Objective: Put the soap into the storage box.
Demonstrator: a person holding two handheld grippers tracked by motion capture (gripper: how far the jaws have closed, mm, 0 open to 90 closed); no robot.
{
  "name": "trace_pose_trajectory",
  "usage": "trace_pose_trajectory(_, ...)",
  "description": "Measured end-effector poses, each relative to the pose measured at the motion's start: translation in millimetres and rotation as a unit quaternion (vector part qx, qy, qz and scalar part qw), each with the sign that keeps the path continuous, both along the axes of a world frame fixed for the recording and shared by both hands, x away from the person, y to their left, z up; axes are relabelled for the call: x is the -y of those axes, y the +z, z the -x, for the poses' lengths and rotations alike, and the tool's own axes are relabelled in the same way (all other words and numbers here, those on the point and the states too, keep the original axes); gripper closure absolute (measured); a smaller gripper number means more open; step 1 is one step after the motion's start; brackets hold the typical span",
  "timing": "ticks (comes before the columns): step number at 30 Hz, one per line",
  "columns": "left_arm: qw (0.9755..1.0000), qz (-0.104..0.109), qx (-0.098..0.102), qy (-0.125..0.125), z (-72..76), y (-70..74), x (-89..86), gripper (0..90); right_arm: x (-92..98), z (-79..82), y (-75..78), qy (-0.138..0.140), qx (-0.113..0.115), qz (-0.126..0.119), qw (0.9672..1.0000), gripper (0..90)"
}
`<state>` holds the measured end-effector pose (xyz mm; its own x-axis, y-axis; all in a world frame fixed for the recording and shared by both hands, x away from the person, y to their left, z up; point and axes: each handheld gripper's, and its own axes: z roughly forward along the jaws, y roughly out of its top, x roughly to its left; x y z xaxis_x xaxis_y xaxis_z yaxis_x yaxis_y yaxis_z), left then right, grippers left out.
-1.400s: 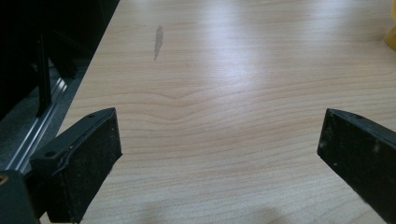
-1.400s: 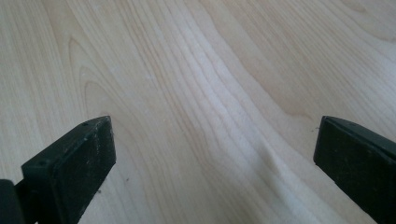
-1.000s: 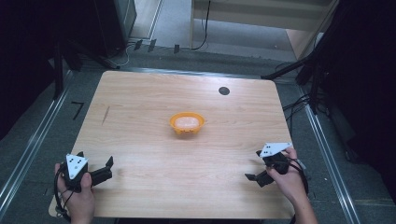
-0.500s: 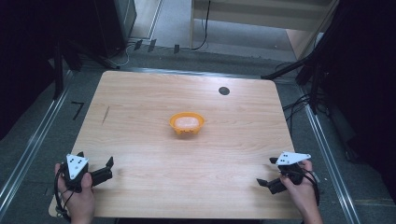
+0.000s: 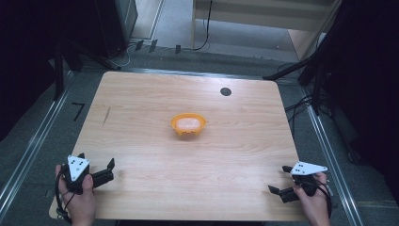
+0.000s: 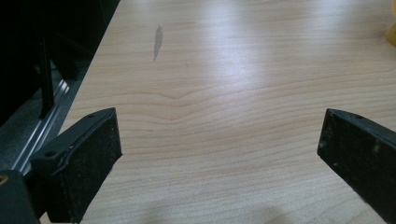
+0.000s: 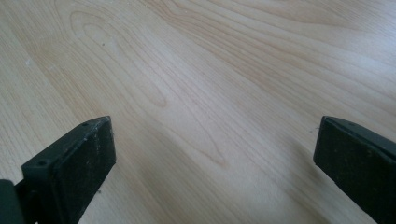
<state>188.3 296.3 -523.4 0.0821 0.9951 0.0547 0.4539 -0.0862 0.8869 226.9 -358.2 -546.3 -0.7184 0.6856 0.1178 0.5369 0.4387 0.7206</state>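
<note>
An orange bowl (image 5: pixel 188 125) with something pale inside sits near the middle of the wooden table (image 5: pixel 141 103). Its yellow-orange edge (image 6: pixel 391 35) peeks in at the far right of the left gripper view. My left gripper (image 5: pixel 96 164) rests at the table's near left corner, open, its jaws spread wide over bare wood (image 6: pixel 219 126). At the near right corner my right gripper (image 5: pixel 278 180) is open too, with nothing between its jaws, only wood grain (image 7: pixel 215 126) ahead of it.
A small black round hole (image 5: pixel 226 92) lies in the tabletop at the back right. A dark streak (image 5: pixel 107 115) marks the wood at the left. Metal rails (image 5: pixel 33 146) run along both sides, and cables (image 5: pixel 301 103) lie on the floor beyond the right edge.
My right gripper has drawn back toward the near right corner of the table. The left gripper and the bowl have stayed put.
</note>
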Motion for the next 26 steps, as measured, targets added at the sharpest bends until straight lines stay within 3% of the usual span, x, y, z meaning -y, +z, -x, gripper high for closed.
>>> trace_pose_trajectory(12,1.0,0.001,0.001,0.001,0.3,-0.1,0.0,0.0,23.3,18.7,-7.4,-0.047,0.02,-0.029,0.9983,0.0)
trace_pose_trajectory(19,1.0,-0.004,-0.001,0.0,-0.1,-0.1,1.1,0.0,26.4,21.9,-8.1,-0.05,0.029,-0.041,0.9975,0.0)
trace_pose_trajectory(26,1.0,-0.007,-0.007,-0.001,-1.1,-0.3,1.6,0.0,24.3,22.0,-7.9,-0.053,0.037,-0.035,0.9973,0.0)
